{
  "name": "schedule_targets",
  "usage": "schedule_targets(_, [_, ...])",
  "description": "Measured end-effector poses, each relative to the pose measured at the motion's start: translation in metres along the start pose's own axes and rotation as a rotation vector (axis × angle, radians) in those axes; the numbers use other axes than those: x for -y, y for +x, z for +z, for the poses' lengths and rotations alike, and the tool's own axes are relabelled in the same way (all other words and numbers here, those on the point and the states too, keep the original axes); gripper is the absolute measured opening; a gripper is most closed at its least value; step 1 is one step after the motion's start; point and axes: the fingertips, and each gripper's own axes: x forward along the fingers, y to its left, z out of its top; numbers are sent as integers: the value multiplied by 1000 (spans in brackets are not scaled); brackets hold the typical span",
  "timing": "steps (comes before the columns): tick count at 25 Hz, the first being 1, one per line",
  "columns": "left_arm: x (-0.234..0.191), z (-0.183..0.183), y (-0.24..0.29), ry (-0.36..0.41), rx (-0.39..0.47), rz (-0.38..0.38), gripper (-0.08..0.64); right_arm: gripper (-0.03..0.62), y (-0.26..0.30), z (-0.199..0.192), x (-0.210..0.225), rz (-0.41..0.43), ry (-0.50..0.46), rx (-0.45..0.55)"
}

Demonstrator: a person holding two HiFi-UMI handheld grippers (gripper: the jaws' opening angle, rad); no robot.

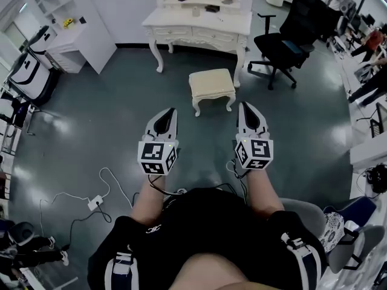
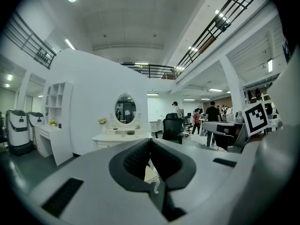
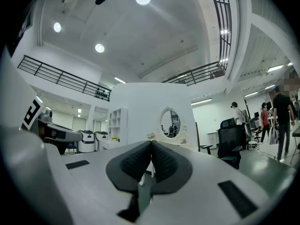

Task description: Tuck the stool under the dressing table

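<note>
grippers: left gripper (image 1: pixel 172 112) and right gripper (image 1: pixel 244 107) both closed, empty | stool (image 1: pixel 211 84): beyond us, just near side of dressing table (image 1: pixel 199 24), not under it | tip: we push its near edge evenly with both, straight in, centred

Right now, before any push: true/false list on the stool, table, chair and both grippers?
1. The stool stands on open floor in front of the dressing table, its seat fully uncovered. True.
2. The left gripper and the right gripper both have their jaws together with nothing between them. True.
3. The left gripper touches the stool. False: both grippers are held short of it, on the person's side, with bare floor between.
4. The black office chair stands left of the dressing table. False: in the head view it is to the table's right.
</note>
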Motion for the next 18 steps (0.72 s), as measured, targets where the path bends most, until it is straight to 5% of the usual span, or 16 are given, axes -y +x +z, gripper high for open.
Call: schedule_targets(18, [75,-1,67,-7,14,-3,20,17,-1,-3,94,22,46,5])
